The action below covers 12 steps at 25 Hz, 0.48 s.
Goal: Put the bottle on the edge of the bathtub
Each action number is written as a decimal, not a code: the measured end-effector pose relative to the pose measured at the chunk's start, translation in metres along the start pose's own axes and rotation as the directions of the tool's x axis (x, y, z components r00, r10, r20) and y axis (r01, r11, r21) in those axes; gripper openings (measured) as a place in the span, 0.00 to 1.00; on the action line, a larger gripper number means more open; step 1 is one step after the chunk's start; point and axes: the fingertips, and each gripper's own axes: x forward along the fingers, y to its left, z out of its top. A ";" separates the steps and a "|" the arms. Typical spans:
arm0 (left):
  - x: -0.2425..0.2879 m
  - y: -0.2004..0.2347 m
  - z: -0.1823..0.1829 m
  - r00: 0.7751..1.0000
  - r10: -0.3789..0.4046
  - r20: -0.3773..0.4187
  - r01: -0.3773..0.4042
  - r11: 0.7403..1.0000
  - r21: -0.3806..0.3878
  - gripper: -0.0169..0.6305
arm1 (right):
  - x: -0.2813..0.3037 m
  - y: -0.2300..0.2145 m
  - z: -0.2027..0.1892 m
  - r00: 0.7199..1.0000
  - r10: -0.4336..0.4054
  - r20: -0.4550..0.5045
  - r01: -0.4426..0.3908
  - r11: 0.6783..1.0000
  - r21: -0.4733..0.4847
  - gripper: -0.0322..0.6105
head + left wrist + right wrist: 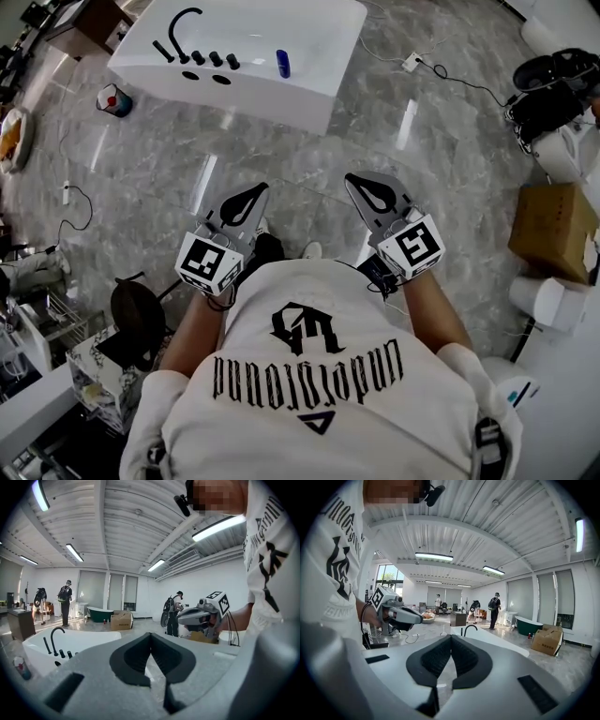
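Sitting on white bathtub rim: blue bottle.

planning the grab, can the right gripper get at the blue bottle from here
Probably not yet: the right gripper is shut and well short of the bottle on the tub. Only floor lies between, so stepping closer should do.

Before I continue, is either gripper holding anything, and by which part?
Nothing is held: left gripper and right gripper are shut, empty. The blue plastic bottle lies on the white bathtub.
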 end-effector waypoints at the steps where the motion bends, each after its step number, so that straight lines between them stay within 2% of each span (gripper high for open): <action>1: -0.002 -0.003 0.001 1.000 0.003 0.002 -0.003 1.000 0.002 0.05 | -0.004 0.002 0.000 1.000 0.000 0.000 0.000 1.000 -0.001 0.07; 12: -0.021 -0.025 0.008 0.999 0.026 0.026 -0.027 0.999 0.040 0.05 | -0.037 0.025 0.008 1.000 -0.012 0.026 0.012 1.000 0.002 0.07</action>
